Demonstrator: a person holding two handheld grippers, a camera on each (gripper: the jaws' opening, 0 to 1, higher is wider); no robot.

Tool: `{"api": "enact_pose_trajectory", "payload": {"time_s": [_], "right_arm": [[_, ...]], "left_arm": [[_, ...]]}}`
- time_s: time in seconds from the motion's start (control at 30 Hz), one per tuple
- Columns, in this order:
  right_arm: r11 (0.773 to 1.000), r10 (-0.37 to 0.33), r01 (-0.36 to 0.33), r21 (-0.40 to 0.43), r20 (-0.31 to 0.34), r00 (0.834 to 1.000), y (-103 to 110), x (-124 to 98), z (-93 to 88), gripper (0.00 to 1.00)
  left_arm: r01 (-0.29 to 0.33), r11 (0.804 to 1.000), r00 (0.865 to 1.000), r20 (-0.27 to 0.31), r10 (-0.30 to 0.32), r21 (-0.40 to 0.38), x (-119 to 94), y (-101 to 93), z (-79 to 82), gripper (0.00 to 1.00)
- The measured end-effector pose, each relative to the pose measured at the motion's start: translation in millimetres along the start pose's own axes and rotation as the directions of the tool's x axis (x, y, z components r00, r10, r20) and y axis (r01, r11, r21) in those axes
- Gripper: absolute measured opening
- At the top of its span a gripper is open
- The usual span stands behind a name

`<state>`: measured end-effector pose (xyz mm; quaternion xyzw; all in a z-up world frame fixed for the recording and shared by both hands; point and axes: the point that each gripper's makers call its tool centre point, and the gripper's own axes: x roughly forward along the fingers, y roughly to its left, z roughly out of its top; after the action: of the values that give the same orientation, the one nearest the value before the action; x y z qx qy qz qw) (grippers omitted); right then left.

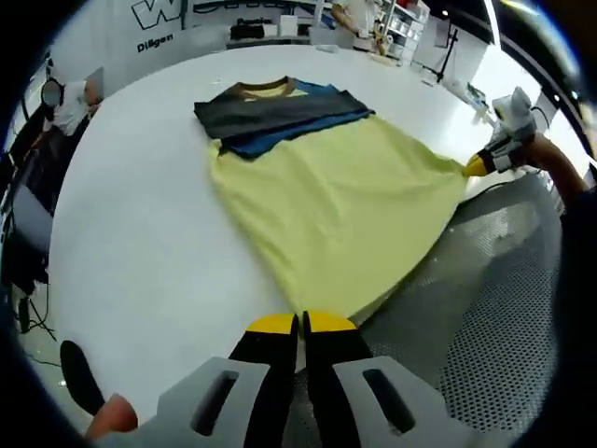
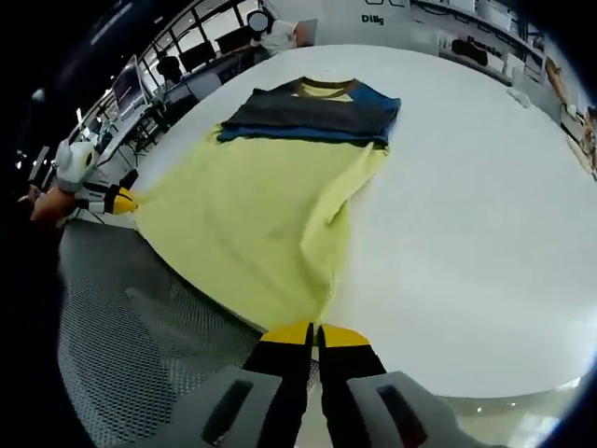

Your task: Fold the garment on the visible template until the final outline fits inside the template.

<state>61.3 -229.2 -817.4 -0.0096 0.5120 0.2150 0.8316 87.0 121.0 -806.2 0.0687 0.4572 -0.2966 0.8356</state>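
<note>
A yellow T-shirt (image 1: 326,191) lies flat on the round white table (image 1: 140,233), collar at the far end. Its dark grey and blue sleeves (image 1: 280,114) are folded across the chest. My left gripper (image 1: 298,323) is shut on one corner of the hem at the table's edge. The right gripper (image 1: 476,166) comes in from the right and pinches the other hem corner. In the right gripper view, my right gripper (image 2: 314,334) is shut on its corner of the T-shirt (image 2: 252,205), and the left gripper (image 2: 121,199) holds the far corner. The hem hangs stretched between them.
Beside the table (image 2: 466,233) runs a grey perforated surface (image 1: 504,308). A person (image 1: 70,103) sits at desks beyond the far left rim. Shelves and boxes (image 1: 392,23) stand at the back. A hand (image 1: 112,415) shows by my left gripper.
</note>
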Motion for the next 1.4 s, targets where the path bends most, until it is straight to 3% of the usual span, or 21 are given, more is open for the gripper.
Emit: {"api": "enact_pose_trajectory", "payload": {"time_s": [0.07, 0.23, 0.4, 0.63, 0.8, 0.93, 1.07, 1.1, 1.2, 1.27, 1.4], "right_arm": [[1.0, -0.001, 0.001, 0.001, 0.01, 1.0, 0, -6, 2.7, 0.0], [0.997, 0.033, -0.041, 0.066, 0.124, 0.992, 4, -29, 30.1, 0.0], [0.998, 0.024, -0.033, 0.049, 0.162, 0.986, 4, -44, 44.4, 0.0], [0.996, 0.046, -0.063, 0.056, 0.269, 0.962, 9, -68, 76.6, 0.0], [0.996, 0.035, -0.059, 0.06, 0.338, 0.941, 5, -75, 106.8, 0.0], [0.998, 0.024, -0.043, 0.044, 0.359, 0.933, -1, -74, 127.7, 0.0], [0.998, 0.013, -0.036, 0.052, 0.388, 0.922, -12, -71, 148.8, 0.0], [0.998, 0.002, -0.026, 0.055, 0.402, 0.916, -18, -69, 160.5, 0.0], [0.998, -0.004, -0.024, 0.064, 0.417, 0.909, -25, -66, 175.3, 0.0], [0.997, -0.025, -0.007, 0.074, 0.418, 0.908, -40, -55, 194.3, 0.0], [0.996, -0.047, 0.013, 0.083, 0.415, 0.908, -56, -38, 213.5, 0.0]], "left_arm": [[0.002, 1.0, 1.0, 0.025, -0.001, -0.021, -6, -0.6, 5.4, 0.0], [0.01, 0.995, 0.985, 0.173, 0.007, -0.098, -31, 2.1, 39.5, 0.0], [0.009, 0.996, 0.969, 0.247, 0.013, -0.086, -47, 4.9, 64.3, 0.0], [0.006, 0.996, 0.95, 0.311, 0.02, -0.084, -61, 10.1, 88.6, 0.0], [0.013, 0.996, 0.939, 0.343, 0.017, -0.086, -59, 15.0, 107.4, 0.0], [0.005, 0.997, 0.929, 0.369, 0.025, -0.081, -57, 24.4, 125.2, 0.0], [-0.003, 0.996, 0.918, 0.396, 0.037, -0.086, -49, 37.0, 147.9, 0.0], [-0.003, 0.996, 0.912, 0.407, 0.037, -0.086, -43, 42.3, 160.3, 0.0], [-0.004, 0.996, 0.915, 0.402, 0.042, -0.093, -25, 56.5, 179.3, 0.0], [-0.005, 0.995, 0.919, 0.393, 0.043, -0.097, -10, 66.1, 190.2, 0.0], [-0.023, 0.996, 0.927, 0.371, 0.055, -0.09, 11, 80.7, 204.5, 0.0]]}}
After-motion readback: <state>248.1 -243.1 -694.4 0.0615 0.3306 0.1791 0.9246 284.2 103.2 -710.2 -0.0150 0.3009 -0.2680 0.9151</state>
